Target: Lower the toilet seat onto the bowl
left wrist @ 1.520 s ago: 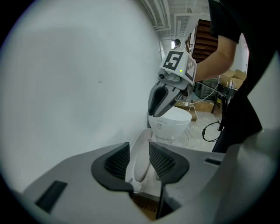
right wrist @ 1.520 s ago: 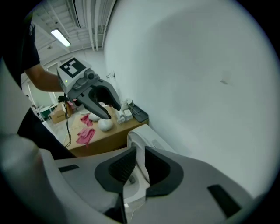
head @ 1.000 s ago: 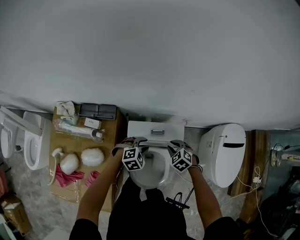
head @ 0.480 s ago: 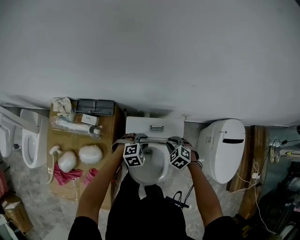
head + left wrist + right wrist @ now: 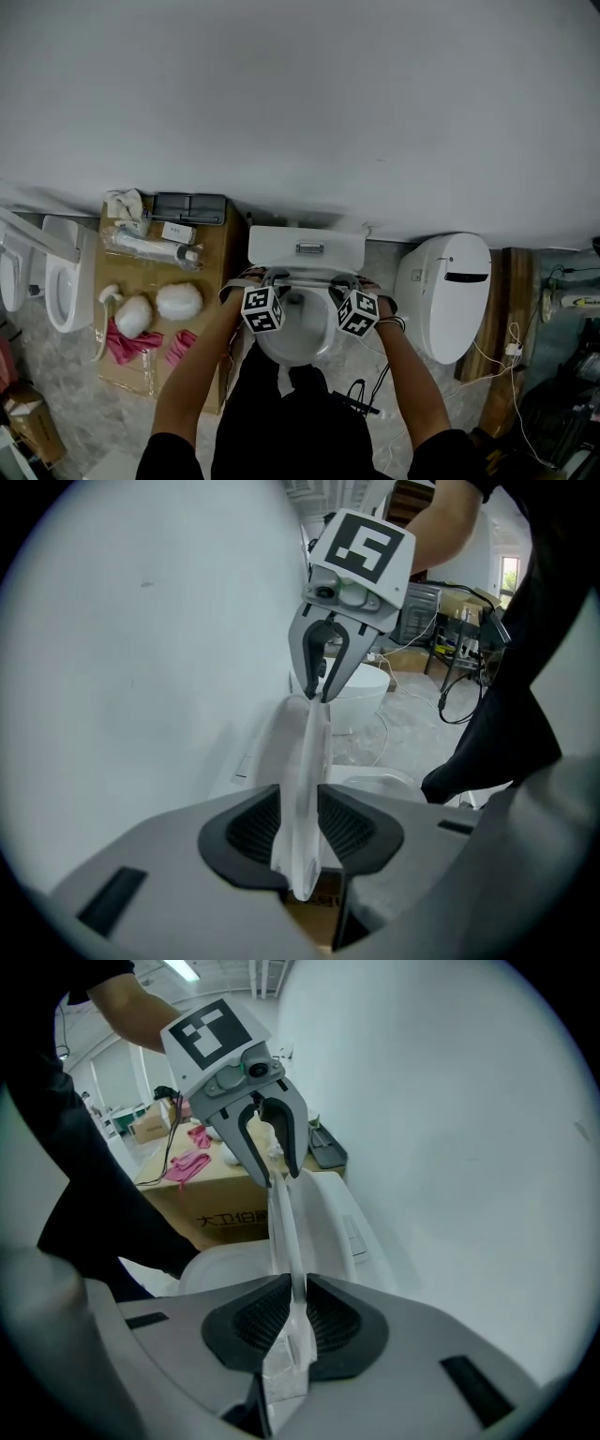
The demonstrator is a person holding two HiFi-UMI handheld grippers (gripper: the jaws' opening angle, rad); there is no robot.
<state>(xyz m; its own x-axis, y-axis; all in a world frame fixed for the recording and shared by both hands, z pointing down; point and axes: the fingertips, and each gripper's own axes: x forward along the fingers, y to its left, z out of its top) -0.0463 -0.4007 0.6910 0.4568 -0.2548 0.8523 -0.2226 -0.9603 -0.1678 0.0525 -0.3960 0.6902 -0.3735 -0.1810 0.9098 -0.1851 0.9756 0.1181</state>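
Toilet seat (image 5: 305,780) is seen raised close to upright, edge-on in front of the tank (image 5: 307,248) and above the open bowl (image 5: 298,360), so it has not yet been laid down. It is judged to be a stiff, fairly light plastic ring that turns on its hinge at the back. Its glossy surface is likely to be slippery, and once tipped forward it can be expected to drop under its own weight and strike the bowl unless it is restrained. The free rim, far from the hinge and to either side, is judged the best place to be taken hold of, and that is where it is gripped. The left gripper (image 5: 300,822) is set wide across the thicker part of the rim, its jaws having just been closing, with the pads pressed against the white edge. The right gripper (image 5: 298,1312) is drawn narrower and has also just been closing, and the thin edge is pinched between its ribbed pads. Both grippers are pointed steeply downward.
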